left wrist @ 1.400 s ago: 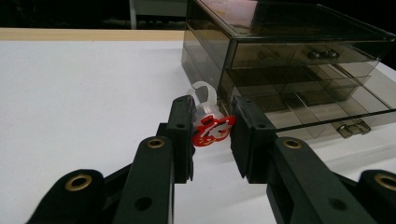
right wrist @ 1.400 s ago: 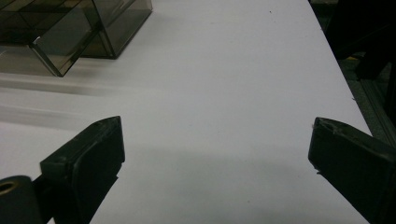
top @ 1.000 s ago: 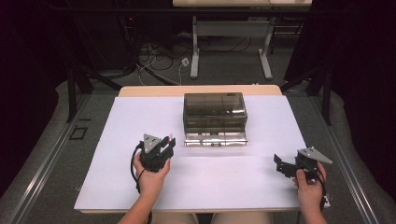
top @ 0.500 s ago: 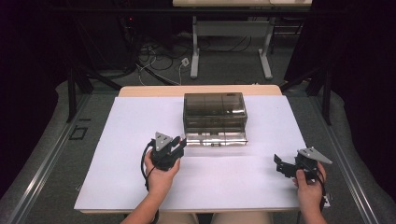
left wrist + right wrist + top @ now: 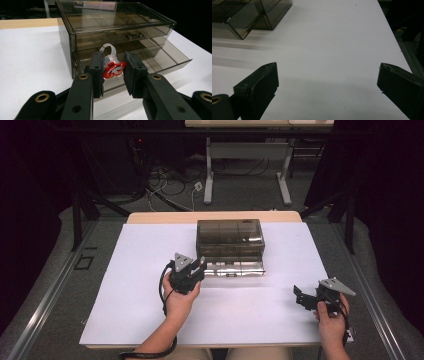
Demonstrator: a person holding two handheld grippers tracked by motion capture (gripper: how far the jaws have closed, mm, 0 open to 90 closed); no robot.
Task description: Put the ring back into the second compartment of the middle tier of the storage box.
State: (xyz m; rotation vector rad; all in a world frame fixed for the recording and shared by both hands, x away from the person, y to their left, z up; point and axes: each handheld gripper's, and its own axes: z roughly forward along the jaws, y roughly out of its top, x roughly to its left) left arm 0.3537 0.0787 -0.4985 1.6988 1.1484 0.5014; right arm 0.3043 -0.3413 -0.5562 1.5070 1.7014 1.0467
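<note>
- so, your left gripper (image 5: 113, 71) is pinching a small ring (image 5: 111, 65) between its two jaws, and just ahead of those jaws stands the smoky drawer box (image 5: 117, 32) with its lower drawer (image 5: 160, 56) pulled out; the step in hand looks like setting the ring into that drawer.
- carry the ring forward and a little to the right of where your jaws point now, so that it clears the drawer's front wall before you lower it; at the moment it hangs in front of the box's near left corner, not over an open compartment.
- keep the jaws pressed until the ring is well down inside a compartment, then let go slowly; it is light and rounded and would likely roll or bounce if dropped from above.
- mind the upper drawer (image 5: 120, 37), which is closed and overhangs the back of the lower one, leaving you only the front part to work in.
- your right gripper (image 5: 327, 82) has its jaws spread wide with nothing between them, low over the bare white tabletop (image 5: 332, 45), the box far off ahead and to its left; use it to steady the box if the drawer shifts.
- the ring is a clear, milky plastic band, open at the top, with a flat red cut-out charm on the face turned toward you.
</note>
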